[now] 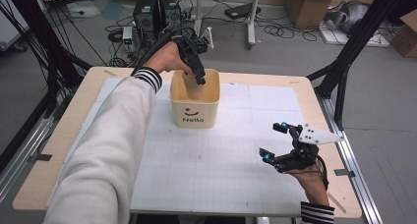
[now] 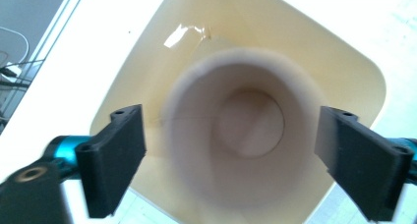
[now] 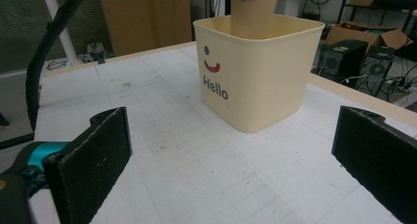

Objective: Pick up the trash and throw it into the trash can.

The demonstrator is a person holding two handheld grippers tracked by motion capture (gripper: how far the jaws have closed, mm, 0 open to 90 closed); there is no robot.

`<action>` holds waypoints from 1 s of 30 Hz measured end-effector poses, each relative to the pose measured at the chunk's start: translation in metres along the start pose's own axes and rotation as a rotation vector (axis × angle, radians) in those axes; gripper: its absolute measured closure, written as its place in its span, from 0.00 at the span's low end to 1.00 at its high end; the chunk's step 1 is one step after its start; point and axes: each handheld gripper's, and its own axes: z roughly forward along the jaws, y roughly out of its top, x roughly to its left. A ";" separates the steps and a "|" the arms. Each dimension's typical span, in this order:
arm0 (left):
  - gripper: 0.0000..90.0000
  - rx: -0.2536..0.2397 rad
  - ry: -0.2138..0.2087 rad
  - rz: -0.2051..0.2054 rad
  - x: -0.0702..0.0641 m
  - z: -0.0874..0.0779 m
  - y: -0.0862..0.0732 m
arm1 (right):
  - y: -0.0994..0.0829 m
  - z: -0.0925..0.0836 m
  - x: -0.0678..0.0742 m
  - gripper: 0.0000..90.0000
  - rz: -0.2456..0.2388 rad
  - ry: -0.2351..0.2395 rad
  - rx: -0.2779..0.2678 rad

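A cream square bin (image 1: 194,113) with a smile and "Hello" on its front stands on the white gridded mat. A tan paper cup (image 1: 194,90) stands upright inside it, its top rising above the bin's rim (image 3: 253,15). My left gripper (image 1: 200,79) points down into the bin. In the left gripper view I look straight into the cup (image 2: 246,126); the jaws of the left gripper (image 2: 233,113) stand open on either side, a small gap showing at the left jaw. My right gripper (image 1: 272,141) hovers open over the mat at the front right, facing the bin (image 3: 255,71) with nothing between its jaws (image 3: 235,115).
The mat (image 1: 216,165) covers most of a light wooden table (image 1: 64,130). Beyond the table lie cables, computer towers (image 1: 147,13) and cardboard boxes (image 1: 307,3) on the floor. Black frame posts (image 1: 344,76) stand at the table's right and left sides.
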 end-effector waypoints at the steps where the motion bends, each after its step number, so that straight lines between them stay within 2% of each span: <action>1: 0.07 -0.005 -0.004 -0.003 -0.001 -0.001 0.000 | 0.000 0.000 0.000 0.00 -0.005 -0.001 -0.002; 3: 0.02 -0.014 -0.014 -0.004 -0.001 -0.002 0.001 | 0.000 0.000 0.000 0.00 -0.005 -0.001 -0.002; 8: 0.02 -0.019 -0.012 0.014 -0.002 -0.007 0.000 | 0.000 0.000 0.000 0.00 0.000 0.001 0.000; 10: 0.02 -0.026 -0.020 0.002 -0.003 -0.011 -0.001 | 0.000 0.000 0.000 0.00 -0.002 0.000 0.000; 17: 0.02 -0.081 -0.021 -0.018 -0.003 -0.034 -0.004 | 0.000 0.001 0.000 0.00 -0.007 -0.003 -0.001; 23: 0.02 -0.110 -0.015 -0.036 -0.001 -0.054 -0.014 | 0.001 0.001 0.001 0.00 -0.008 -0.001 0.001; 30: 0.02 -0.128 0.012 -0.034 -0.002 -0.083 -0.019 | 0.001 0.002 0.001 0.00 -0.011 -0.001 0.000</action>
